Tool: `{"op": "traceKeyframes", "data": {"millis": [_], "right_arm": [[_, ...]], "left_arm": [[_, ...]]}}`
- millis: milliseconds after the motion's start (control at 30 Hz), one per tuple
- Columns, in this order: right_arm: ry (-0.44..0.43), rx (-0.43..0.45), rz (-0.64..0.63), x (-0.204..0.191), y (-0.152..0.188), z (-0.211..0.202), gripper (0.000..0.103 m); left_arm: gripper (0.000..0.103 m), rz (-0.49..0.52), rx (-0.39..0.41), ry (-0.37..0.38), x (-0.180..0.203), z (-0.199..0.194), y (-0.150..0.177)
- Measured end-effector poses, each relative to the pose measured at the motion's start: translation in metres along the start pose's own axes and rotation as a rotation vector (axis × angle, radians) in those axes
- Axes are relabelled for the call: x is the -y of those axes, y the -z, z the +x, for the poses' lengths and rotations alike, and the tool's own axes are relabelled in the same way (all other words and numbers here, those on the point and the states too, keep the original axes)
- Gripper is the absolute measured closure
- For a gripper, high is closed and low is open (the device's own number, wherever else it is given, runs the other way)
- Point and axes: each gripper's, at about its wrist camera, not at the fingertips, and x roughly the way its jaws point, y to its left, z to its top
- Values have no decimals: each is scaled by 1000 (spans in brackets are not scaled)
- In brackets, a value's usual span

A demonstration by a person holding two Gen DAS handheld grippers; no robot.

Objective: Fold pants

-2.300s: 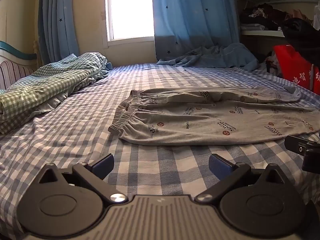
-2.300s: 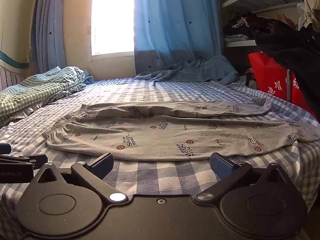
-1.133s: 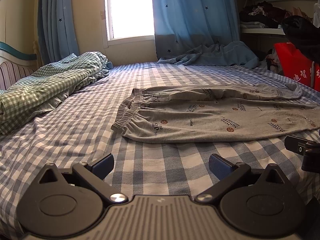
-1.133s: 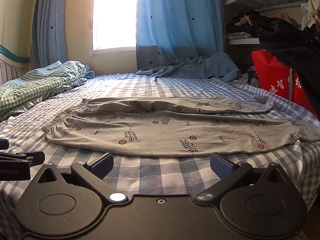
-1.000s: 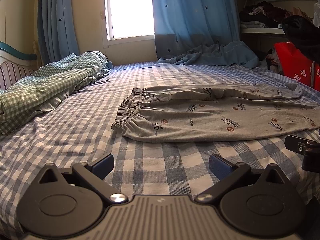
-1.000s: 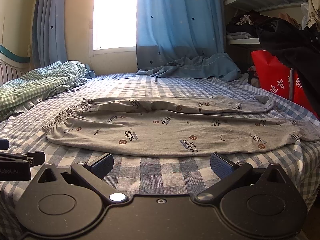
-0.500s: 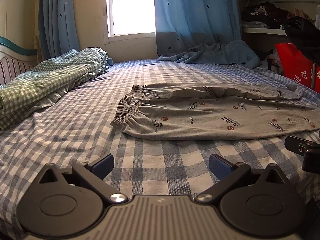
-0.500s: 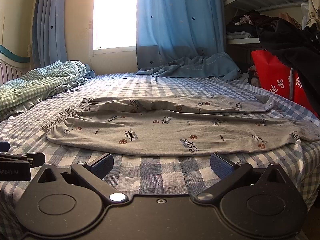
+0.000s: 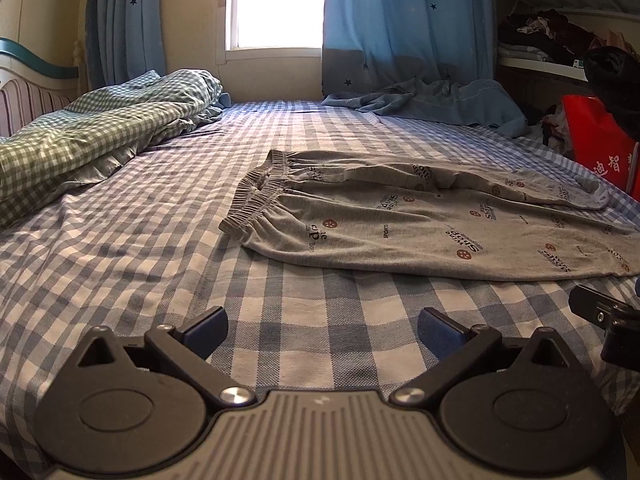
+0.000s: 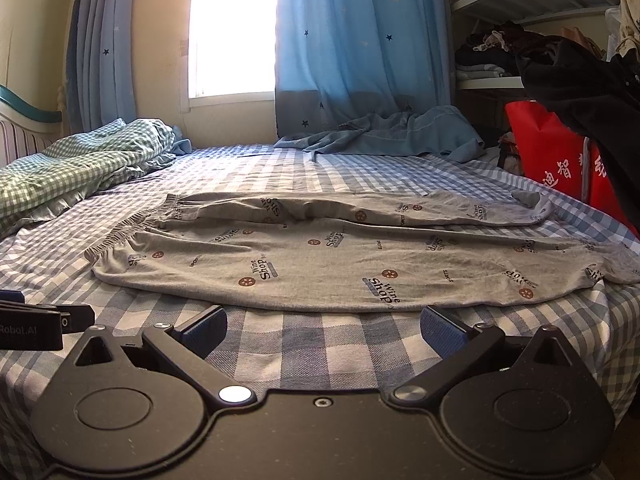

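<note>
Grey printed pants (image 10: 320, 256) lie limp on the checked bed (image 9: 120, 264), best pinched at waistband and cuffs, as left gripper (image 9: 322, 326) and right gripper (image 10: 323, 326) gape empty.

In my left wrist view the pants (image 9: 420, 224) are cut by the right edge, so I cannot see the leg ends. The red bag (image 10: 560, 160) is half hidden behind a dark garment (image 10: 580, 80). The small print on the pants is too small to read fully. The clothes on the shelf (image 10: 492, 56) are unclear.
</note>
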Motion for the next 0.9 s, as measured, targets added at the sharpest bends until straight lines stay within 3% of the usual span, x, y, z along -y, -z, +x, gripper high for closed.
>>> {"op": "traceKeyframes", "data": {"millis": [300, 433, 633, 767, 900], "right_arm": [[-12, 40, -76, 5, -15, 21, 0], [-97, 31, -65, 13, -32, 41, 0], [-206, -2, -35, 20, -52, 76, 0], [-281, -18, -60, 36, -80, 112, 0], [-339, -23, -154, 58, -123, 162, 0]], "left_arm": [[0, 28, 33, 2, -18, 25, -38], [0, 4, 88, 24, -35, 44, -70], [0, -156, 134, 84, -67, 88, -125], [0, -175, 109, 147, -88, 133, -159], [0, -302, 33, 232, -104, 187, -186]]}}
